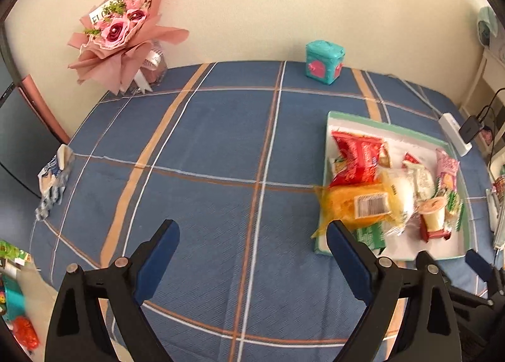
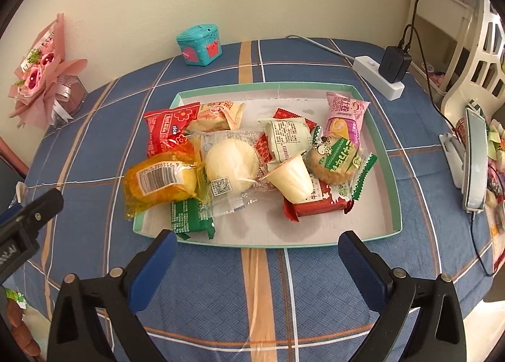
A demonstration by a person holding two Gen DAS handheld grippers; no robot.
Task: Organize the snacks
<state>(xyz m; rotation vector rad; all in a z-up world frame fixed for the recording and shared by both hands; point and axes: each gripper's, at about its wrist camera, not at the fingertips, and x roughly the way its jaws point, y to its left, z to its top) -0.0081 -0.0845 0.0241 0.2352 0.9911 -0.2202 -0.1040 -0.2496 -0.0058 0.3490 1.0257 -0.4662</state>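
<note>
A shallow white tray with a mint-green rim point(image 2: 394, 172) point(image 1: 331, 119) sits on the blue plaid tablecloth and holds several wrapped snacks. Among them are an orange-wrapped cake point(image 2: 161, 183) point(image 1: 350, 204) overhanging the tray's left rim, a round white bun in clear wrap point(image 2: 232, 166), a red packet point(image 2: 167, 131) point(image 1: 356, 157), a small pudding cup point(image 2: 292, 180) and a green-wrapped cookie point(image 2: 337, 161). My right gripper point(image 2: 255, 246) stands open just in front of the tray's near rim, nothing between its fingers. My left gripper point(image 1: 252, 235) is open over bare cloth, left of the tray.
A teal box point(image 1: 323, 62) point(image 2: 199, 44) stands at the back by the wall. A pink bouquet point(image 1: 123, 33) leans at the back left. A white power strip with a black charger point(image 2: 385, 74) lies right of the tray. A crumpled wrapper point(image 1: 53, 179) lies at the left edge.
</note>
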